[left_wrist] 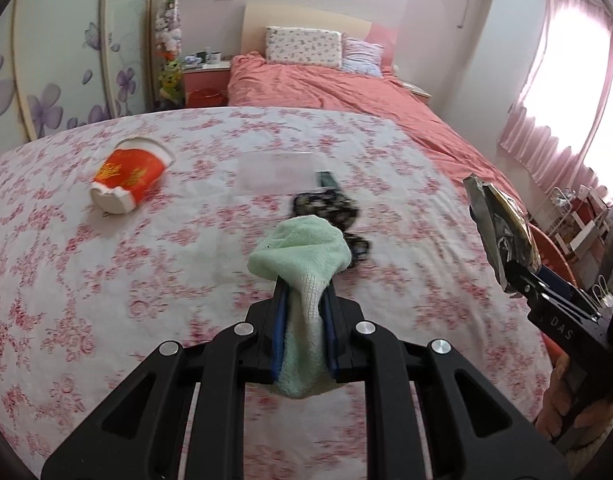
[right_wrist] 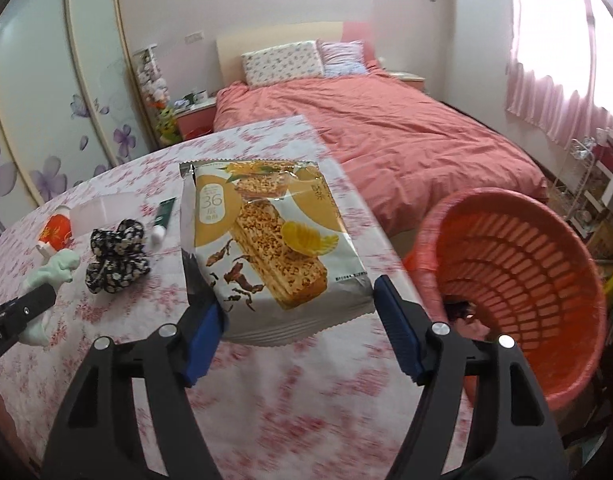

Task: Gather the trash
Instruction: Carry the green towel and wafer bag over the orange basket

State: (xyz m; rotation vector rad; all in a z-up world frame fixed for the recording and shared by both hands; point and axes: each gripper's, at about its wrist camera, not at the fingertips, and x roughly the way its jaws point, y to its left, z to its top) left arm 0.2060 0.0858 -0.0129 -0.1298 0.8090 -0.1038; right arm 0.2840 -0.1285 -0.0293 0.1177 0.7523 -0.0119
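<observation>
My left tongs are pressed together on a green sock, lifted clear of the surface. My right tongs hold the snack wrapper by its edges, jaws spread wide to span it, just beside the red basket, presumably its destination. Farther off, a crushed red cup awaits collection.

Bright daylight through pink curtains, blown-out glare, motion blur, curved dark fisheye edges

Floral-clothed table bearing crushed red cup, dark scrunchie, green tube.
</observation>
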